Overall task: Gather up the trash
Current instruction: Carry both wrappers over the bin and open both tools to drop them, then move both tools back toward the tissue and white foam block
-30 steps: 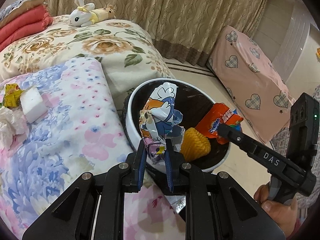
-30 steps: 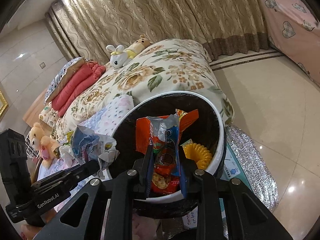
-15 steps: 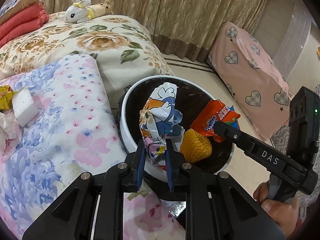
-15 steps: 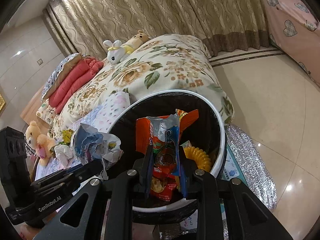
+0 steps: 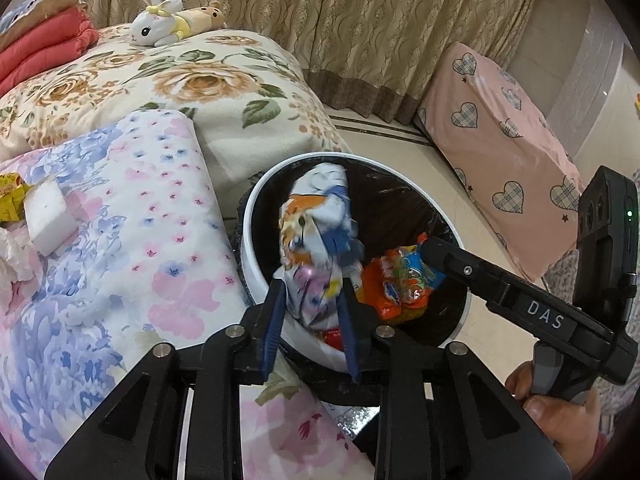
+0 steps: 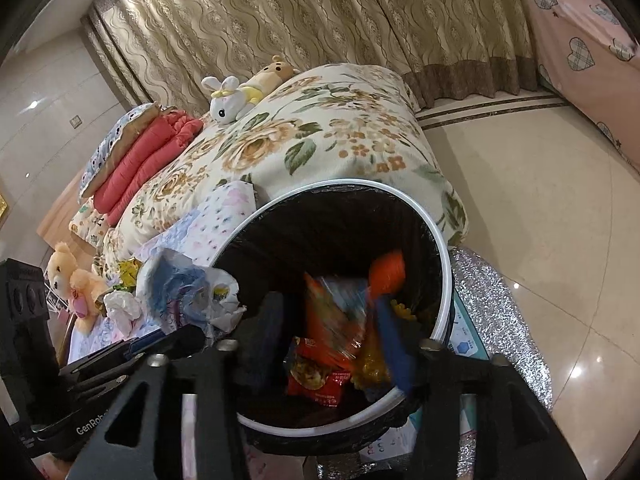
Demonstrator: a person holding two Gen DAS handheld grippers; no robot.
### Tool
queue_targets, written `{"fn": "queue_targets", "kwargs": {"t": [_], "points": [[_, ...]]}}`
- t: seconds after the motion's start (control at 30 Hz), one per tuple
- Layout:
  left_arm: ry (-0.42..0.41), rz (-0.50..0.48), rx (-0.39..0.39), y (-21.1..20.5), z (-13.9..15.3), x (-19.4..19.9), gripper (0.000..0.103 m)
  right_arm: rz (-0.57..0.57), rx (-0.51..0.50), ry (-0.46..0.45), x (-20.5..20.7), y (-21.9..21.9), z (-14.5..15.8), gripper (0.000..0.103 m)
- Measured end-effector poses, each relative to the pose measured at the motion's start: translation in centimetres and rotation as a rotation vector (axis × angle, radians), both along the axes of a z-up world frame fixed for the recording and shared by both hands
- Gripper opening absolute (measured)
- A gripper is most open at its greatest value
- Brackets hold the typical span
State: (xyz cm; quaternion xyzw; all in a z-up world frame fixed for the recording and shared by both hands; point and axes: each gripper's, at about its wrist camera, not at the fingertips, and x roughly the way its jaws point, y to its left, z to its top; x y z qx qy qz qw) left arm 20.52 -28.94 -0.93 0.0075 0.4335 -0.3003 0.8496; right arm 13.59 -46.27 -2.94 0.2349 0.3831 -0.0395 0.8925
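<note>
A white-rimmed bin (image 5: 404,178) with a black liner stands beside the bed; it also shows in the right wrist view (image 6: 438,240). My left gripper (image 5: 310,312) holds a crumpled blue, white and orange wrapper (image 5: 316,236) over the bin's near rim, its fingers spread a little around it. My right gripper (image 6: 328,340) is open above the bin mouth, and the orange snack packet (image 6: 334,320) is blurred between its fingers, dropping inside. A red packet (image 6: 316,376) and a yellow piece (image 6: 370,364) lie in the bin. The left gripper's wrapper shows at left (image 6: 188,284).
A yellow wrapper (image 5: 10,196), a white foam block (image 5: 48,212) and crumpled tissue (image 5: 12,256) lie on the floral blanket (image 5: 120,240). Plush toys (image 5: 172,22) and folded red bedding (image 5: 40,44) sit further back. A pink heart-print cover (image 5: 504,152) stands across the tiled floor (image 6: 540,220).
My right gripper has opened and let go of the orange packet, which is falling into the bin. My left gripper's fingers have parted somewhat around the wrapper and moved further over the rim.
</note>
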Motion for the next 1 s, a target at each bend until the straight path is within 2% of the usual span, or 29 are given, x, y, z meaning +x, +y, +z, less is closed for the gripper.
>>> {"fn": "queue_targets", "kwargs": {"t": [0.07,0.33,0.43,0.5,0.6,1.0], "points": [[-0.003,0.006,-0.005,0.3,0.1,-0.1,0.035,-0.003,0.002,-0.006,-0.1,0.0,0.1,0.056],[-0.005,0.051,-0.033,2.7,0.3,-0.9,0.042,-0.017,0.010,-0.034,-0.9,0.5,1.0,0.061],[-0.010,0.082,-0.042,4.3,0.3,-1.2,0.045,-0.017,-0.008,-0.046,-1.2,1.3,1.3,0.077],[-0.015,0.099,-0.045,5.2,0.3,-1.5,0.046,-0.011,-0.033,-0.059,-1.5,2.2,1.6,0.079],[-0.025,0.131,-0.041,7.2,0.2,-1.9,0.048,0.005,-0.015,-0.072,-1.7,3.2,1.7,0.085],[-0.021,0.285,-0.053,15.5,-0.7,-2.7,0.051,0.118,0.001,-0.086,-1.3,9.1,1.6,0.088]]}}
